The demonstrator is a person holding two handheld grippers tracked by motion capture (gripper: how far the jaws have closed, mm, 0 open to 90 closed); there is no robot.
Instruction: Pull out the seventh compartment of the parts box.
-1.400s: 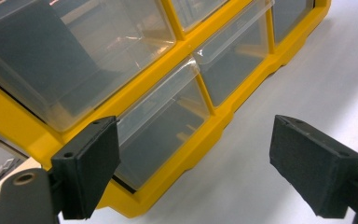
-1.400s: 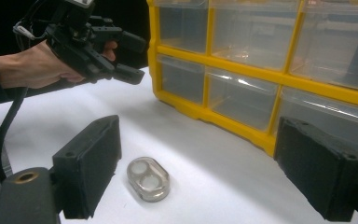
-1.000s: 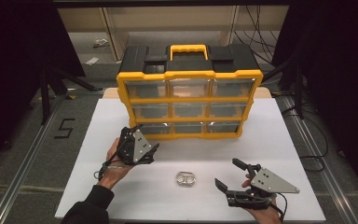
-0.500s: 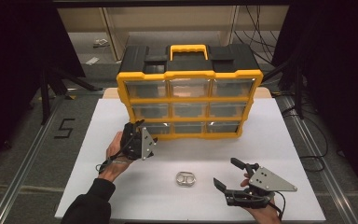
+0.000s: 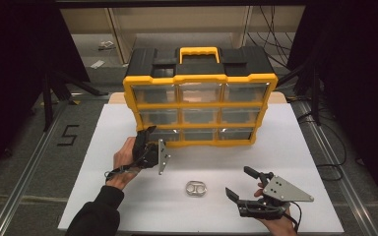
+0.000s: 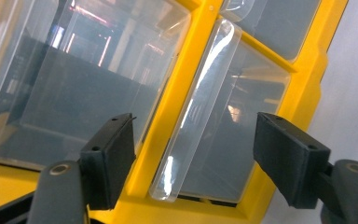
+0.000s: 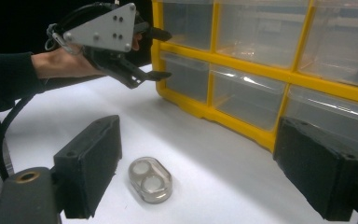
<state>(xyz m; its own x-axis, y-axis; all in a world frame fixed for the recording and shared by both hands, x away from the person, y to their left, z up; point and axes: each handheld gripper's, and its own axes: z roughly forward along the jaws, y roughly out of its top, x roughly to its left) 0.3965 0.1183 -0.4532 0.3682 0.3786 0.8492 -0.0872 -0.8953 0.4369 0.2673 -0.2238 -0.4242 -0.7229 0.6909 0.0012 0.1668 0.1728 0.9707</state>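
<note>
My left gripper [image 5: 146, 136] sits at the bottom-left clear plastic drawer [image 6: 223, 126] of the yellow-and-black drawer cabinet [image 5: 199, 81] on the white table [image 5: 103, 142]; its jaws have just been closing, straddling the drawer's clear pull without pressing. My right gripper [image 5: 241, 183] rests released near the small clear two-ring piece [image 5: 196, 188].

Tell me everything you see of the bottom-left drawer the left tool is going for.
The bottom-left drawer is clear plastic, set in the yellow organizer that stands upright on the white table. It looks shut and empty. Its clear pull tab sits between the jaws of the left tool, which have just been closing; the pads are not yet pressing it.
</note>
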